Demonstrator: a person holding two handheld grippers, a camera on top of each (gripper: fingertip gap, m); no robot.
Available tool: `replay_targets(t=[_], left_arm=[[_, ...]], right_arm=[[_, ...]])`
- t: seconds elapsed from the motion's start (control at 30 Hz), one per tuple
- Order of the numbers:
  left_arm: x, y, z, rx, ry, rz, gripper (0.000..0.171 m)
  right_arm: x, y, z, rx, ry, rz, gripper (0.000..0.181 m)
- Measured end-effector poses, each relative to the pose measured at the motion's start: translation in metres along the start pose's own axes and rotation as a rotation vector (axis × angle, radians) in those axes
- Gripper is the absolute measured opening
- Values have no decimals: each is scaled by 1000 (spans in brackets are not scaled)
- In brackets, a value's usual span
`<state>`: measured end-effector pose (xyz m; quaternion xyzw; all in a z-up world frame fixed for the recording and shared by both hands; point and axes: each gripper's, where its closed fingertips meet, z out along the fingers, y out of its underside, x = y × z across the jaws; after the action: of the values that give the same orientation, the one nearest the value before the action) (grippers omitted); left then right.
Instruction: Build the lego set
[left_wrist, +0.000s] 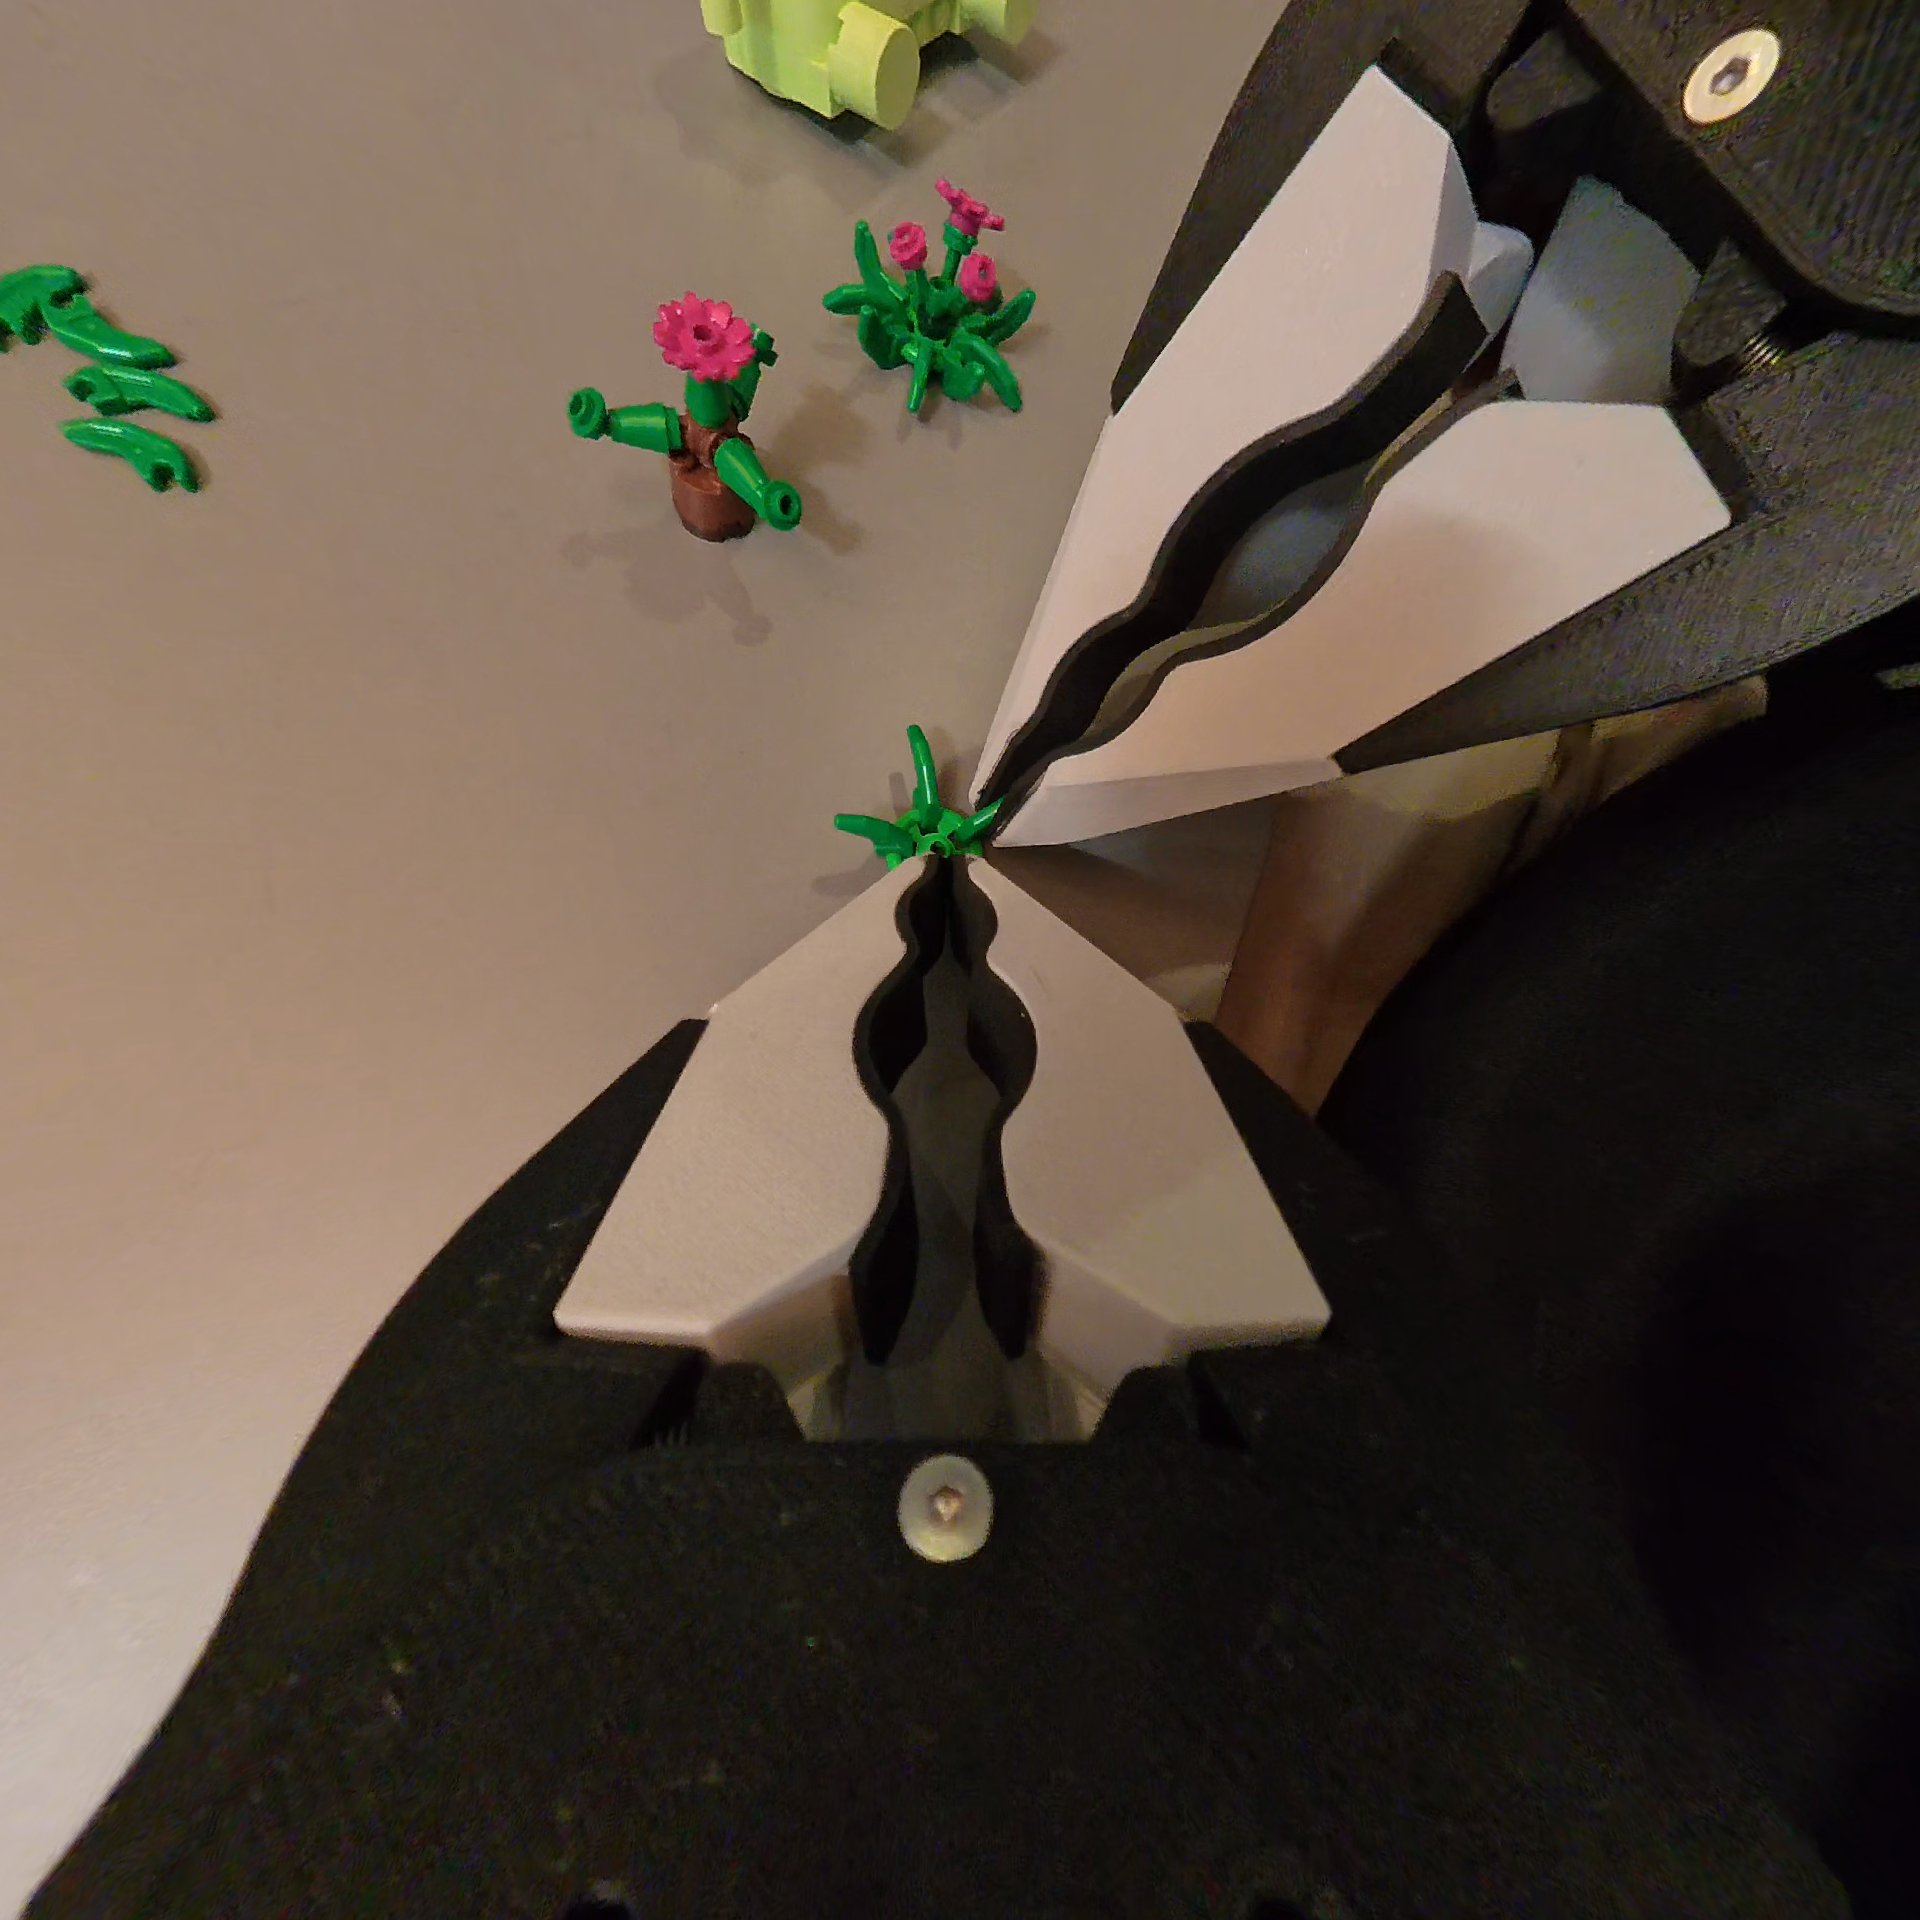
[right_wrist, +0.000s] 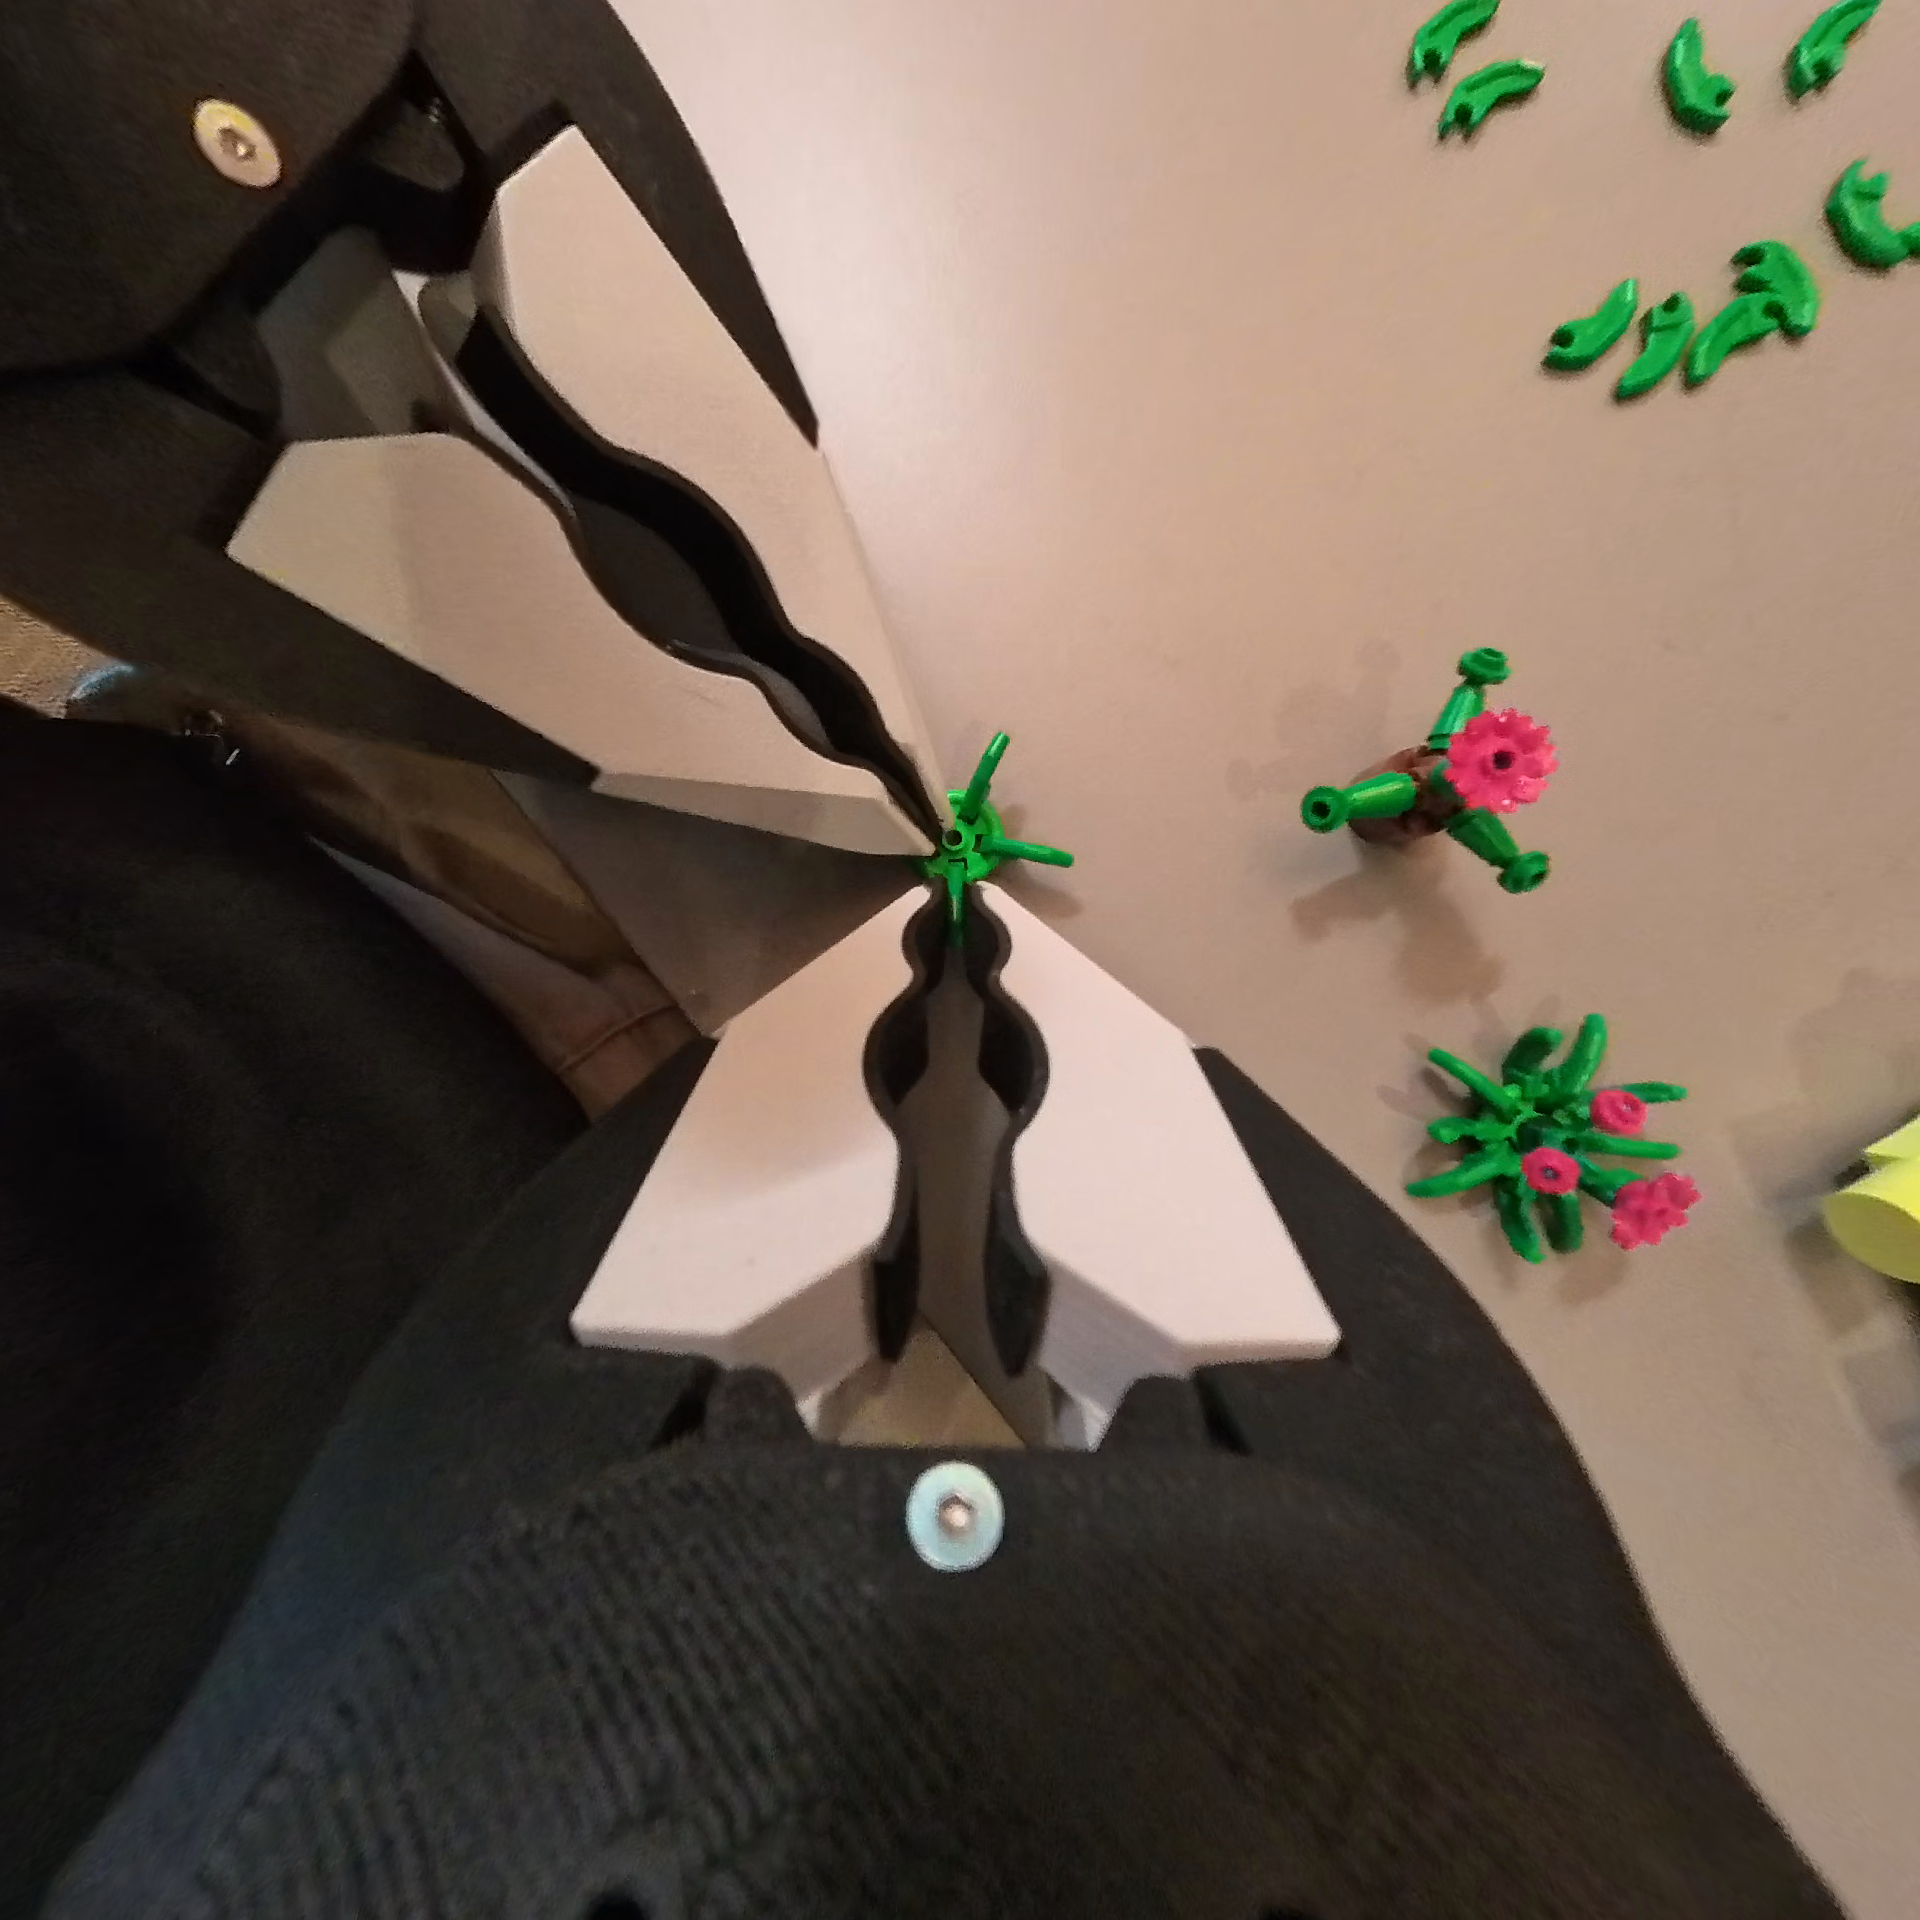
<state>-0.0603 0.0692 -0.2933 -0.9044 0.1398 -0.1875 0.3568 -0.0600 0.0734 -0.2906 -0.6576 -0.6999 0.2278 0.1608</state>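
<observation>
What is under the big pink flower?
Under the big pink flower is a green stem on a round brown base, with two more green stems sticking out sideways. What is beneath the base is hidden.

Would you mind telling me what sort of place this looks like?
Probably an indoor tabletop workspace for toy-brick building: a plain grey table, scattered loose green leaf pieces, and finished flower models standing on it.
</observation>
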Motion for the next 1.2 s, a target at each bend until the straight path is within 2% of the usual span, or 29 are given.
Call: replay_targets(t=[0.2, 0.33, 0.5, 0.73, 0.9, 0.97, 1.0, 1.07, 1.2], left_arm=[[5, 2, 2, -4, 64, -51, 6], [3, 1, 2, 2, 28, -23, 3], [3, 0, 2, 7, 84, -86, 4], [2, 0, 2, 13, 85, -110, 4], [1, 0, 2, 14, 89, -117, 3], [1, 0, 2, 14, 91, -118, 4], [1, 0, 2, 14, 89, -116, 4], [1, 0, 2, 14, 87, -114, 4], [1, 0, 2, 14, 96, -123, 4]], right_arm=[[0, 2, 1, -71, -22, 20, 0], [0, 5, 4, -130, -21, 6, 0], [1, 5, 4, -159, -27, 13, 0], [1, 5, 5, -236, -11, -13, 1], [3, 2, 6, -150, -5, -33, 1], [0, 0, 5, -95, -28, -11, 25], [-2, 0, 4, -69, -46, -2, 31], [-4, -1, 2, -18, -60, 8, 31], [0, 0, 1, 55, -29, -18, 19]])
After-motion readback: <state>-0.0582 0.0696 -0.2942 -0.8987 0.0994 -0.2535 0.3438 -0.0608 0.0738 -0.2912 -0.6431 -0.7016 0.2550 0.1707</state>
